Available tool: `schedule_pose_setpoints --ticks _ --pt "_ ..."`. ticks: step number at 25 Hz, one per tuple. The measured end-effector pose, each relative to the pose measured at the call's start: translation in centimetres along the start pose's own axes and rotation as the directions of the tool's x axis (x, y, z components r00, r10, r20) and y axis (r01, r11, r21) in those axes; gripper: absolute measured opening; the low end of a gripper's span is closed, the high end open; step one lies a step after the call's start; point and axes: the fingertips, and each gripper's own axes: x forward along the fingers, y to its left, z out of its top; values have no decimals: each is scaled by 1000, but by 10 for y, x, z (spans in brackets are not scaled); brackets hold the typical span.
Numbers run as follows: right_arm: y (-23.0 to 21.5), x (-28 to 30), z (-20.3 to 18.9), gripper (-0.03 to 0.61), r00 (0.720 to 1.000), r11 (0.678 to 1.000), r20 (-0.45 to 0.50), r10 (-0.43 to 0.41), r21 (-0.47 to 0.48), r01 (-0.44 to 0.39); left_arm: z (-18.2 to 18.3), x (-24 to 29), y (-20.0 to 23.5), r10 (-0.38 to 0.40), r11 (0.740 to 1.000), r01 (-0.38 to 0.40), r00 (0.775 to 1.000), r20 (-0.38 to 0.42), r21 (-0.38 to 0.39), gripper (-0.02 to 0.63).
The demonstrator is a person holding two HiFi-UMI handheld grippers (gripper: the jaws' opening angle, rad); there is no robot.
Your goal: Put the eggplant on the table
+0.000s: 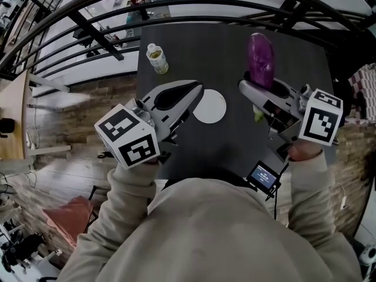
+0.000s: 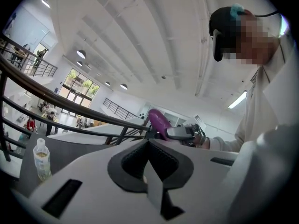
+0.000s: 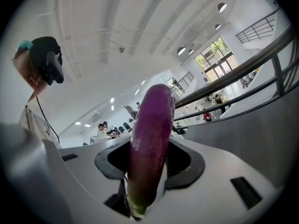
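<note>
- Right now your right tool (image 3: 148,158) is pinching the eggplant (image 3: 152,120). Its two dark pads press on the fruit's sides just above the green stem end.
- The stem end points back toward the tool's body. The glossy purple length sticks out past the jaw tips and fills the middle of the right gripper view.
- From your head view, the eggplant hangs over the far right part of the dark desk (image 1: 229,51), carried in the tool rather than lying on the surface.
- In the left gripper view, it slants upward out of the right tool's jaws and shows above the level of the desktop.
- Your left tool (image 1: 197,89) has its jaws pressed together with nothing between them. In its own view the pads meet along a single seam.
- That left tool sits over the near left part of the desk, its tip just beside a white disc (image 1: 210,107) that lies flat near the desk's middle.
- A small bottle (image 1: 157,58) with a white cap stands upright at the far left edge of the desk, well apart from the eggplant.
- A small lit screen (image 1: 264,177) shows below your right forearm, at the near edge of the desk.
- A dark railing (image 1: 176,6) curves across behind the desk's far side.
</note>
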Motion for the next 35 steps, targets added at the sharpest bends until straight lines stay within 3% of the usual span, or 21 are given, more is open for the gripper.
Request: schedule_pose_setpoints --ticks 23,35 --pt "-65 31 -63 186 988 995 -145 -44 81 56 -64 9 48 79 992 -84 995 -55 -92 6" --pt "-107 48 -124 186 949 987 -298 -99 92 132 -115 1 69 138 974 -149 988 -75 -169 6"
